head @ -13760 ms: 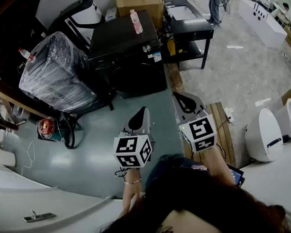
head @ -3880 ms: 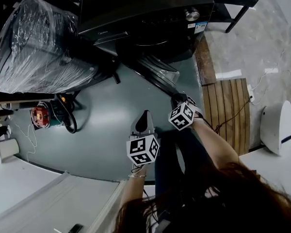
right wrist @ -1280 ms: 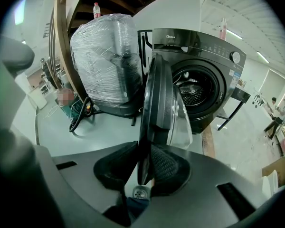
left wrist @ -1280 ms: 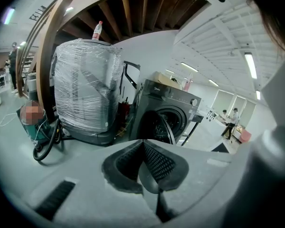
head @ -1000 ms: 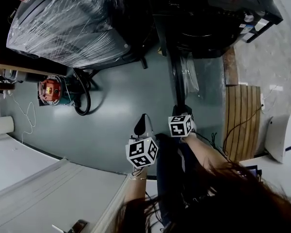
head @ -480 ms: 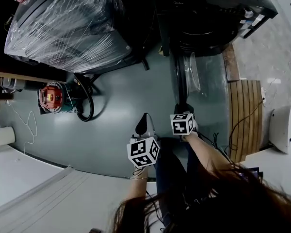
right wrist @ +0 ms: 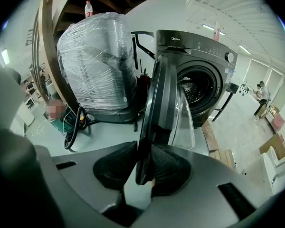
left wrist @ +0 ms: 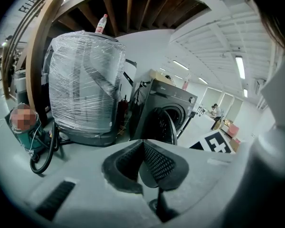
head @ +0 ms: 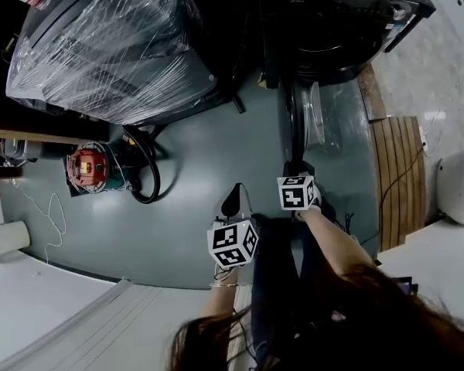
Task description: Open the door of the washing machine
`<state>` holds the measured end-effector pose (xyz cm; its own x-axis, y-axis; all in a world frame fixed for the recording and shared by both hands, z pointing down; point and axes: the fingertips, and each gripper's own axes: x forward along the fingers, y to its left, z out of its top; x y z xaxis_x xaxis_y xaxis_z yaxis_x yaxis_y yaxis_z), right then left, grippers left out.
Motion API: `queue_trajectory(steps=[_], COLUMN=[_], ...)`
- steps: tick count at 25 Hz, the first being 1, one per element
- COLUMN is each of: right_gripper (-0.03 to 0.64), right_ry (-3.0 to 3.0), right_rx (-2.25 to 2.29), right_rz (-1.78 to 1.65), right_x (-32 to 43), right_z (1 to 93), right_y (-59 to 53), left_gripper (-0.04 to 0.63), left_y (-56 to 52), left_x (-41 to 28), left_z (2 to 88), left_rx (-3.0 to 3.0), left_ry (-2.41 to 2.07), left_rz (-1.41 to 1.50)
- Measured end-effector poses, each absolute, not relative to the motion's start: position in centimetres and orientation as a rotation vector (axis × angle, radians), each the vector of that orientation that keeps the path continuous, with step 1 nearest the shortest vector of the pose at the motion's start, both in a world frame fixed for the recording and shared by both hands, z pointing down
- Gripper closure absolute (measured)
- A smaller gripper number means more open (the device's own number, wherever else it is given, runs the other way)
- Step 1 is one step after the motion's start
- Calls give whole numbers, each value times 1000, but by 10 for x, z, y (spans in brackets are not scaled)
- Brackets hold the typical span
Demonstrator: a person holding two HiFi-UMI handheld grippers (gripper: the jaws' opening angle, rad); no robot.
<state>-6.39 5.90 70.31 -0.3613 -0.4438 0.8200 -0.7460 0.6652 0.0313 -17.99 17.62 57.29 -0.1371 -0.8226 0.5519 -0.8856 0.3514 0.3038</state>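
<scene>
- Left gripper (head: 233, 197) (left wrist: 142, 144): nearest to me, hanging over the green floor (head: 178, 207) just left of the right one. Its jaws are closed tip to tip with nothing between them.
- Right gripper (head: 297, 167) (right wrist: 143, 149): a little farther out, at the near end of the door (head: 298, 126) (right wrist: 164, 99). I read its jaws as narrow and easing apart, with the door's rim standing between them and both pads touching it.
- Door: swung wide out from the washing machine (head: 332, 29) (right wrist: 204, 65), which sits at the far right of the scene. From the head view the door is edge-on and points towards me, with its glass bowl (head: 315, 122) bulging to the right. The drum opening (right wrist: 197, 87) is uncovered.
- Wooden boards (head: 402, 168): on the floor right of the door.
- Red device (head: 89, 168) with a black hose (head: 143, 180): on the floor well to the left.
- Plastic-wrapped appliance (head: 116, 45) (left wrist: 83, 84) (right wrist: 97, 65): far left, just beside the washing machine, with a bottle (left wrist: 101, 23) (right wrist: 89, 8) on top.
- A person (right wrist: 262, 96) stands far off to the right, past the machine.
</scene>
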Motion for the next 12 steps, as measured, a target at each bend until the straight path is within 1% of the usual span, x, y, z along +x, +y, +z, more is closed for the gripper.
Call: queue_trajectory(steps=[12], right_gripper=[535], right_ry=[-1982], right_rx=[970], right_rz=[465], right_x=[-100], right_z=[705], right_y=[73], left_gripper=[583], left_y=[198], left_x=[-212], left_z=[576], left_rx=[1565], left_ry=[-1906], left_rz=[118])
